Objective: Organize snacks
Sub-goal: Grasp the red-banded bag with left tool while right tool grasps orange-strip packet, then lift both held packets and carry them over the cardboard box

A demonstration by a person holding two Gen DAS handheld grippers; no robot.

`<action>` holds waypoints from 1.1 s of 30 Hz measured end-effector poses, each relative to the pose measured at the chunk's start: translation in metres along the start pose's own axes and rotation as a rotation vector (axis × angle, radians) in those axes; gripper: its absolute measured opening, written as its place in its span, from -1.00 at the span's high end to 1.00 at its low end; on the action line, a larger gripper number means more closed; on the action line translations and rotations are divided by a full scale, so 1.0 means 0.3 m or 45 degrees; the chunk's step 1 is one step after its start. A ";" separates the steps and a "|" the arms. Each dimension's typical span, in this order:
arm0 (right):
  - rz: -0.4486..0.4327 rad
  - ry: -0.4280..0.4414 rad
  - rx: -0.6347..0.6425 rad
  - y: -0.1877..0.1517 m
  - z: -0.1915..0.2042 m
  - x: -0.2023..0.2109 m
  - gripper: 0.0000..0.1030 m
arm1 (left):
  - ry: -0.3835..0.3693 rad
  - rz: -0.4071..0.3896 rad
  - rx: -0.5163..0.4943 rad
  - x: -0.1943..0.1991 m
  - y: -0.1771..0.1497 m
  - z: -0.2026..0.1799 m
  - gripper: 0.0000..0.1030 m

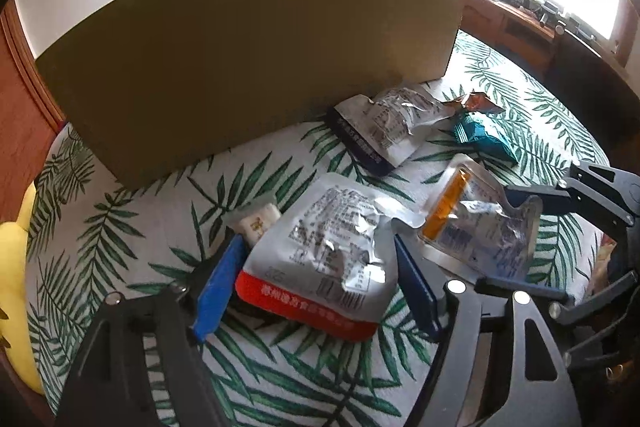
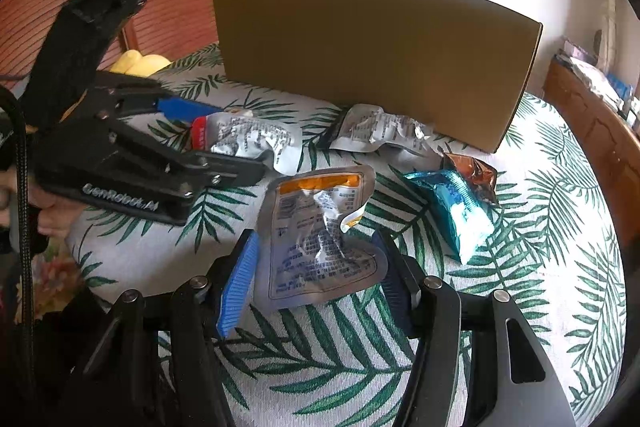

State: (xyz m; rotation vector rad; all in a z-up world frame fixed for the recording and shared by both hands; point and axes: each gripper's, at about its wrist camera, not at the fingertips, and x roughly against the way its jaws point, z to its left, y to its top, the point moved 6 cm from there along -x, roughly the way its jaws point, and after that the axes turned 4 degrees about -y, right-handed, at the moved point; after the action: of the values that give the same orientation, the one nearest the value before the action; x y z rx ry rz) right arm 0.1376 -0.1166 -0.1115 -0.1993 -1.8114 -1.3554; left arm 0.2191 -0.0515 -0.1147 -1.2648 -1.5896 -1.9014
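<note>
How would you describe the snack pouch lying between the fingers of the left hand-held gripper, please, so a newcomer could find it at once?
Start at the big brown cardboard box standing on the leaf-print cloth. In front of it lie several silver pouches; the one meant sits between the open fingers of the left hand-held gripper. That pouch alone has a red band with white lettering along its near edge.

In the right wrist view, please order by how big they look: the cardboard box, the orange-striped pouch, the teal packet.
1. cardboard box, clearly largest.
2. orange-striped pouch.
3. teal packet.
The pouch lies nearest the camera, between the right gripper's fingers, so its lead over the packet is unsure.
</note>
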 end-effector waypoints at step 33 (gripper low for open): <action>-0.089 0.120 -0.095 0.018 0.008 0.113 0.72 | -0.008 -0.168 0.021 0.142 -0.015 -0.014 -0.28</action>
State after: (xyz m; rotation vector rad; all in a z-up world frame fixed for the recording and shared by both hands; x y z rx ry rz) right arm 0.1181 -0.1239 -0.0842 -0.1105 -1.7053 -1.4581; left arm 0.1912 -0.0429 -0.0831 -1.1871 -1.7276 -1.9590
